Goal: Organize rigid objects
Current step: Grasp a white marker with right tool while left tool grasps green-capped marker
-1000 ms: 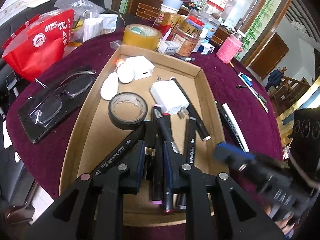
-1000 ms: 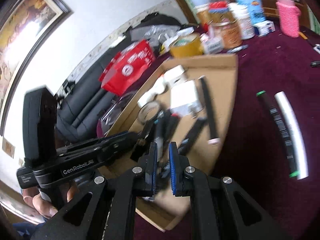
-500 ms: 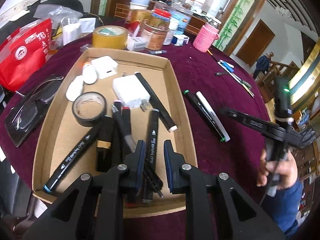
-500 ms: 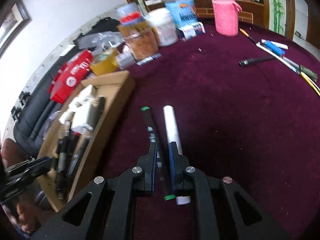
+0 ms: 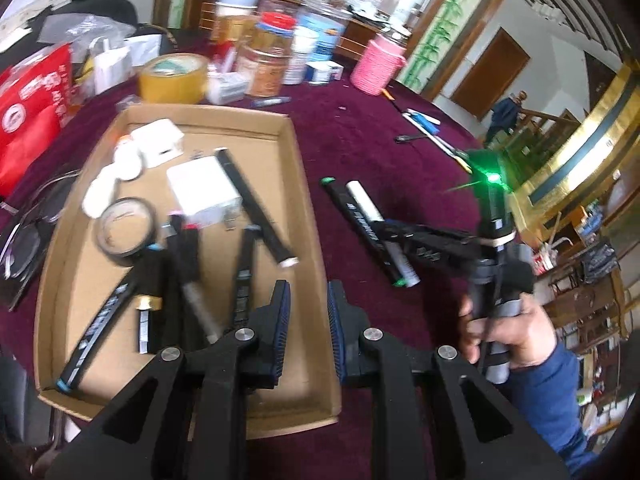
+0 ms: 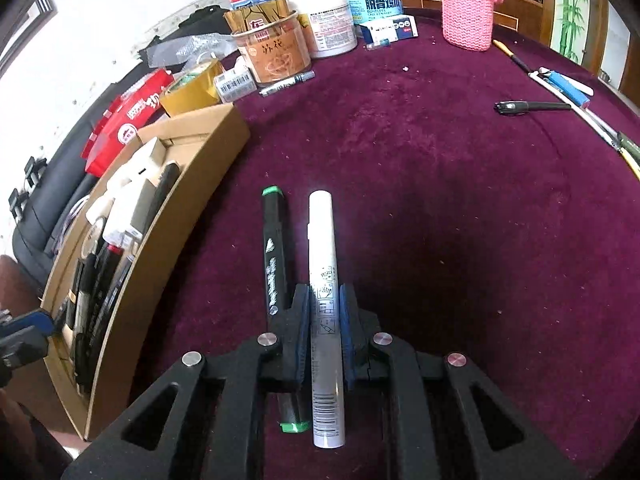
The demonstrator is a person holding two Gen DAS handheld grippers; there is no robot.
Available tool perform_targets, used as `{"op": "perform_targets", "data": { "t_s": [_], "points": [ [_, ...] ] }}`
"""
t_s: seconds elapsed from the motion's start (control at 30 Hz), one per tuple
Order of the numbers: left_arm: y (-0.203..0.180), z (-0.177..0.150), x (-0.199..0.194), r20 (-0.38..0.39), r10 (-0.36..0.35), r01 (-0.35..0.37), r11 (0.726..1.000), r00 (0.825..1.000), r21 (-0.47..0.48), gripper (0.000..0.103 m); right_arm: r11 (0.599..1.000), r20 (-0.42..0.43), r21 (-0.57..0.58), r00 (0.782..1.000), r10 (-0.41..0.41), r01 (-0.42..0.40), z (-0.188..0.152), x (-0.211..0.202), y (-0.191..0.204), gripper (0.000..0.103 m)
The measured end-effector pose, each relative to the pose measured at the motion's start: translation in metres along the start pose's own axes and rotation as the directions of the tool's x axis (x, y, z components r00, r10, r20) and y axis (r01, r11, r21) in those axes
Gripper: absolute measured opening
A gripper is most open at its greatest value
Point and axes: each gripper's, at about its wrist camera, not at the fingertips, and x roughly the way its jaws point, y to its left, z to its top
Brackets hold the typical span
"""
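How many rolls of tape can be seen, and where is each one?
2. A black tape roll lies inside the cardboard box, near its left wall. A yellow-brown tape roll stands on the tablecloth beyond the box's far end. Clutter may hide others.

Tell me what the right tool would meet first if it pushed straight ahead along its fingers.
Beyond the white pen between the right tool fingers lies bare maroon cloth; probably the white jar, though depth is unclear.

- The black marker [image 6: 276, 264] passes under the right gripper's [image 6: 325, 320] left finger.
- Items in the cardboard box [image 5: 308, 216] are motion-blurred.
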Motion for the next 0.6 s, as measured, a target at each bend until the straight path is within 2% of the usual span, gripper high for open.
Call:
{"op": "perform_targets", "data": {
  "t_s": [0.1,0.17,0.27,0.37,0.4,0.5,0.6],
  "points": [
    [-0.021,0.007,0.01,-0.039,-0.029,0.03,0.999,0.999,0.018,0.016,0.997,0.016,0.019,0.997,-0.072,0.071,-0.007,-0.009,-0.013,0.012],
    [-0.036,0.013,0.019,-0.068,-0.058,0.06,0.998,0.996,0.031,0.016,0.995,0.019,0.081,0.998,-0.066,0.064,-0.017,-0.02,-0.033,0.012],
    [-0.054,0.025,0.036,-0.111,-0.054,0.057,0.998,0.992,0.026,0.016,0.989,0.044,0.146,0.999,-0.03,0.023,-0.031,-0.035,-0.055,0.012],
    [-0.065,0.039,0.059,-0.144,-0.009,0.008,1.0,0.99,-0.008,0.016,0.981,0.08,0.19,0.996,0.026,-0.041,-0.042,-0.041,-0.071,0.012],
    [-0.067,0.042,0.066,-0.155,-0.015,0.011,1.0,0.988,-0.023,0.016,0.978,0.084,0.201,0.995,0.046,-0.062,-0.043,-0.041,-0.074,0.012],
    [-0.072,0.049,0.091,-0.199,0.025,-0.037,0.998,0.98,-0.054,0.016,0.977,0.081,0.199,0.995,0.065,-0.08,-0.042,-0.043,-0.076,0.012],
    [-0.071,0.054,0.108,-0.21,0.063,-0.08,0.994,0.976,-0.072,0.016,0.974,0.084,0.203,0.993,0.081,-0.096,-0.043,-0.043,-0.077,0.012]
  ]
}}
